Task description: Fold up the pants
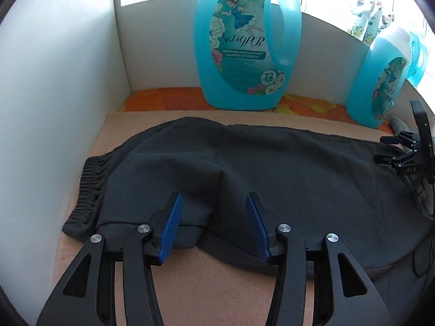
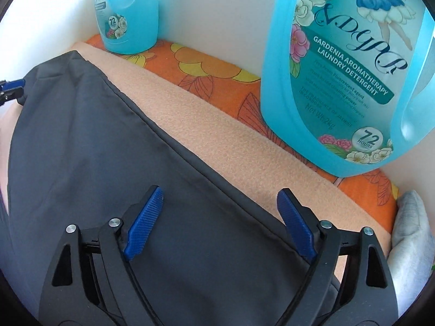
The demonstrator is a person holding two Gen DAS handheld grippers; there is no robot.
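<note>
- White boards are walling in a peach fleece blanket (image 1: 190, 285), which is lying over an orange flowered cloth (image 2: 217, 81); two turquoise plastic detergent jugs, one (image 1: 244, 40) and another (image 2: 353, 68), are standing behind it.
- Dark grey fabric pants (image 1: 244, 168) are lying flat on the blanket in front of the jugs, long axis running side to side, elastic waistband (image 1: 89, 179) pointing away from the right-hand jug.
- Left gripper (image 1: 213, 228) is hovering over the near edge close to the waistband, blue pads (image 1: 170, 225) apart, with nothing pinched.
- Right gripper (image 2: 220, 222) is straddling the far seam at the leg end, jaws parted and gripping nothing.
- Each hand appears nearest its own end, which suits a lengthwise fold.
</note>
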